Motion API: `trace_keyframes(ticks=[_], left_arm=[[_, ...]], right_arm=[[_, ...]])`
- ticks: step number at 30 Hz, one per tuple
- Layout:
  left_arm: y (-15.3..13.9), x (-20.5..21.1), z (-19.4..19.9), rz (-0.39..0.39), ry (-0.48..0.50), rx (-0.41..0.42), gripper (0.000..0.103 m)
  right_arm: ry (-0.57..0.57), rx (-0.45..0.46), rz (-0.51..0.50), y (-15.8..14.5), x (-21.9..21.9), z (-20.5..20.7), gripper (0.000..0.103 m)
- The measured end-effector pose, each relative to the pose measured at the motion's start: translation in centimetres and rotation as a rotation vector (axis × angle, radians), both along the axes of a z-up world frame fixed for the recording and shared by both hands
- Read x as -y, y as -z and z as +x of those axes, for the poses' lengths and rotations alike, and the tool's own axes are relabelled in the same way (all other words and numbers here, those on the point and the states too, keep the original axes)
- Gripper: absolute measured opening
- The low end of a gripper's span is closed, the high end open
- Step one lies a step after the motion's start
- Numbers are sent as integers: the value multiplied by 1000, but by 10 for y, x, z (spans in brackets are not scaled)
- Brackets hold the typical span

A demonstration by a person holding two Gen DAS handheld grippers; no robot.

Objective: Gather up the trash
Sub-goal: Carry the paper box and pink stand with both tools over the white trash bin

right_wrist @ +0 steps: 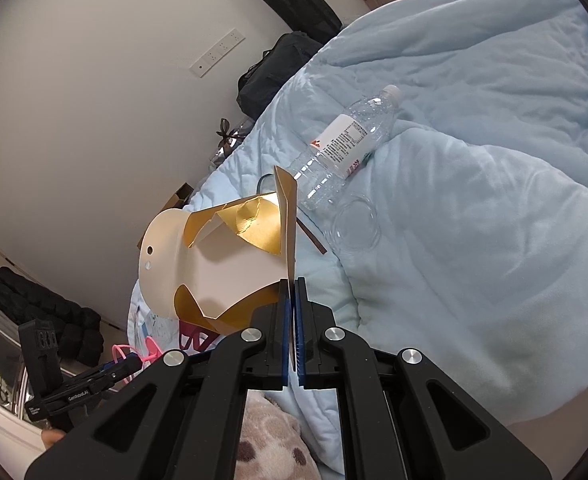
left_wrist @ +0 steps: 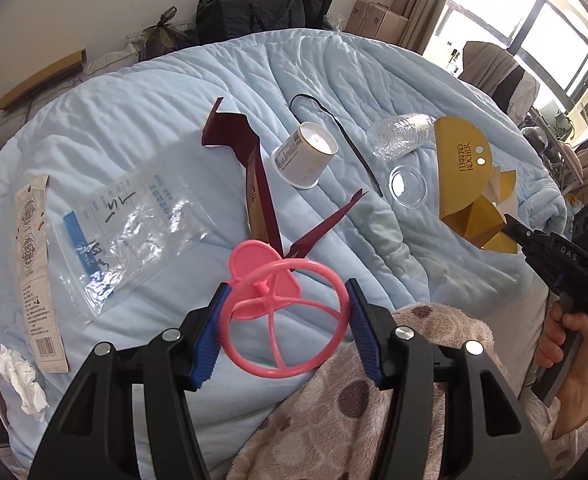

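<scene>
The left gripper [left_wrist: 285, 320] was clamped on a pink plastic ring [left_wrist: 284, 320], its blue pads pressed against the ring's rim on either side, and the ring was held clear of the quilt [left_wrist: 134, 128]. The right gripper [right_wrist: 293, 328] was shut flat on a flap of a gold carton [right_wrist: 230, 256], which was likewise held off the bed. Two pieces of trash were thus judged to be in hand, though not yet deposited; no bin or bag was seen in either view. Left on the quilt were a paper cup [left_wrist: 306, 156] on its side, an empty bottle [left_wrist: 400, 136], a clear lid [left_wrist: 408, 186] just beside it, a maroon card strip [left_wrist: 250, 168], a black band [left_wrist: 334, 120], a clear bag [left_wrist: 130, 232], a printed wrapper [left_wrist: 36, 272] and a crumpled tissue [left_wrist: 22, 380] at the edge. Most of the collecting was judged to remain.
</scene>
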State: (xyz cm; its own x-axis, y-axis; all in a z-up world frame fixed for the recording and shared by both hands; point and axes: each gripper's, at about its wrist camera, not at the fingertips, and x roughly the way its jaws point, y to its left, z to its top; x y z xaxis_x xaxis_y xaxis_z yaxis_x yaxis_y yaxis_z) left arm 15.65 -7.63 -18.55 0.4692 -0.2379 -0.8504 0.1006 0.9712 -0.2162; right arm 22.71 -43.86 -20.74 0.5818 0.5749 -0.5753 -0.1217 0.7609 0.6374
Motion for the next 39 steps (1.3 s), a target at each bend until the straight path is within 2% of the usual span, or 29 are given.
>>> trace_keyframes(ticks=[9, 18, 25, 39], left_arm=[[-26, -31, -15, -14, -39, 57, 56], [-48, -95, -43, 3, -158, 114, 56], [-60, -159, -82, 35, -277, 142, 56], [-84, -318, -189, 65, -549, 207, 56]], right_arm=[[-72, 47, 6, -29, -34, 1, 2], [-214, 115, -13, -59, -107, 9, 2], [-342, 145, -9, -68, -186, 5, 2], [-657, 192, -8, -93, -388, -32, 2]])
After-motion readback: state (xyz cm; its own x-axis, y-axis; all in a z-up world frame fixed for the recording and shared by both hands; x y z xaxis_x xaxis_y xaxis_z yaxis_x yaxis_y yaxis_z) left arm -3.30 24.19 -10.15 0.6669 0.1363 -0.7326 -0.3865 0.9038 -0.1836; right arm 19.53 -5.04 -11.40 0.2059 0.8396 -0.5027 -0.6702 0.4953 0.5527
